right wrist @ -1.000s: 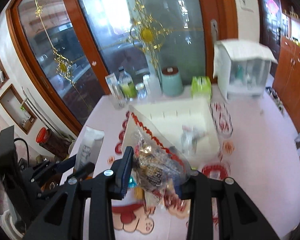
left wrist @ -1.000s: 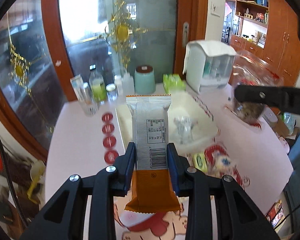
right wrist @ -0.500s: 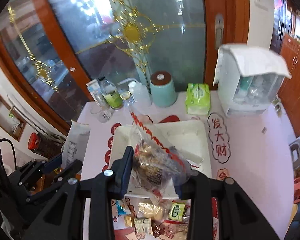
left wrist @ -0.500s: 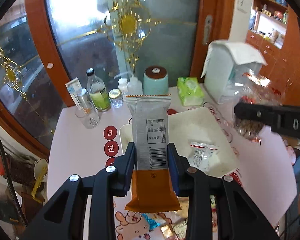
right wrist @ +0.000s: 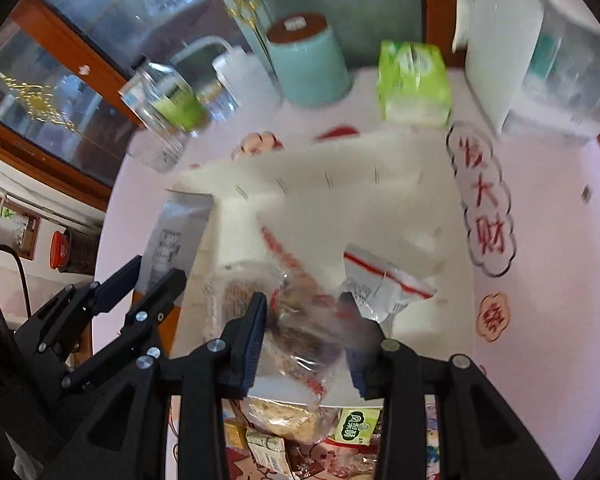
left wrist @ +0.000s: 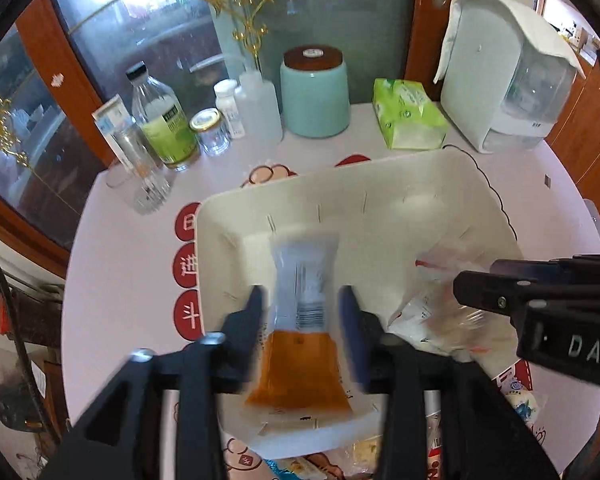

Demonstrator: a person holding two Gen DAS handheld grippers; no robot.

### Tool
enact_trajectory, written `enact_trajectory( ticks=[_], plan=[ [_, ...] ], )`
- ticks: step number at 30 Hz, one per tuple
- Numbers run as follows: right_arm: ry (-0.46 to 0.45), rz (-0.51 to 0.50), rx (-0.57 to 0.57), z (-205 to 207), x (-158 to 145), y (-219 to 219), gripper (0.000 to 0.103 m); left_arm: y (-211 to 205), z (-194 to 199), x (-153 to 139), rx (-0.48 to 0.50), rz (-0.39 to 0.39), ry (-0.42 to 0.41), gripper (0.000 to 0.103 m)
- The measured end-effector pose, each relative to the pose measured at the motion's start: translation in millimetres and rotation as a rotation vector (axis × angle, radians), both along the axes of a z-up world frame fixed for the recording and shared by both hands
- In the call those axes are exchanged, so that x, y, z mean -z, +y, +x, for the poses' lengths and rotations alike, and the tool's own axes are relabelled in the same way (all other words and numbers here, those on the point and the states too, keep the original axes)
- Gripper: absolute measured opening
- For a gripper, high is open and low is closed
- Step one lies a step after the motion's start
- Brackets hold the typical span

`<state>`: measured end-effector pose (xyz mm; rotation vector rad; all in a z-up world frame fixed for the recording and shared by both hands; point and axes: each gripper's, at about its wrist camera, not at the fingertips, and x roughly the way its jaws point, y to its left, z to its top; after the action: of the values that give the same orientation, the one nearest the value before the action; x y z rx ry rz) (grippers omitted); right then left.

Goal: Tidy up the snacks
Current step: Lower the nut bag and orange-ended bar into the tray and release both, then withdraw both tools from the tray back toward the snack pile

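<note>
A white plastic bin stands on the pink table. My left gripper hangs over the bin's left half. Its jaws are opening, and a grey-and-orange snack packet sits blurred between them with a gap on each side. In the right wrist view, my right gripper is shut on a clear bag of brown snacks with a red-printed edge, low over the bin. A small zip bag with a red strip lies in the bin just right of it.
Along the table's far edge stand a teal canister, a green tissue pack, bottles and jars and a white dispenser. Several loose snack packets lie at the near edge, in front of the bin.
Both grippers came down and forward over the bin. The left jaws spread off the grey-and-orange packet. The right gripper still holds the clear bag.
</note>
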<state>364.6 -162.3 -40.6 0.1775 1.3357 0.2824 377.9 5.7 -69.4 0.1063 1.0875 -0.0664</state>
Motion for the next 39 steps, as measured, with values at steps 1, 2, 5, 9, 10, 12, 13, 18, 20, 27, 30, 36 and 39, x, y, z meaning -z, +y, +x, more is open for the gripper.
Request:
enact_trajectory(
  ticks=[1, 2, 5, 9, 10, 12, 13, 18, 20, 27, 30, 36, 39],
  plan=[
    [0.015, 0.01, 0.007, 2, 5, -2, 0.038, 1, 0, 2, -0.01, 0.001, 0.005, 0.085],
    [0.031, 0.028, 0.015, 4, 11, -5, 0.038, 3, -1, 3, -0.026, 0.009, -0.009, 0.093],
    [0.059, 0.066, 0.037, 9, 19, -8, 0.04, 9, -2, 3, -0.023, -0.004, -0.024, 0.093],
    [0.056, 0.083, 0.035, 11, 21, -7, 0.04, 16, -5, 0, -0.039, -0.022, -0.066, 0.093],
    [0.056, 0.089, 0.032, 12, 21, -7, 0.041, 17, -7, -1, -0.041, -0.021, -0.072, 0.093],
    [0.053, 0.094, 0.026, 10, 21, -5, 0.04, 18, -8, -2, -0.041, -0.01, -0.087, 0.093],
    [0.049, 0.092, 0.021, 8, 20, -3, 0.04, 18, -10, -5, -0.041, -0.006, -0.103, 0.093],
    [0.023, 0.084, 0.015, -1, 14, 0, 0.041, 15, -20, -16, -0.029, -0.024, -0.143, 0.093],
    [0.012, 0.085, 0.015, -5, 10, 0, 0.041, 13, -24, -19, -0.026, -0.022, -0.145, 0.093],
    [-0.024, 0.048, 0.024, -21, -4, -5, 0.041, 9, -43, -27, -0.034, 0.016, -0.151, 0.093],
    [-0.045, 0.026, 0.024, -32, -11, -8, 0.041, 8, -51, -29, -0.027, 0.026, -0.134, 0.093],
    [-0.088, 0.014, 0.034, -60, -29, -13, 0.041, 13, -77, -42, -0.028, 0.019, -0.144, 0.093],
    [-0.118, 0.017, 0.049, -78, -42, -17, 0.041, 14, -92, -50, -0.021, 0.007, -0.148, 0.093]
  ],
)
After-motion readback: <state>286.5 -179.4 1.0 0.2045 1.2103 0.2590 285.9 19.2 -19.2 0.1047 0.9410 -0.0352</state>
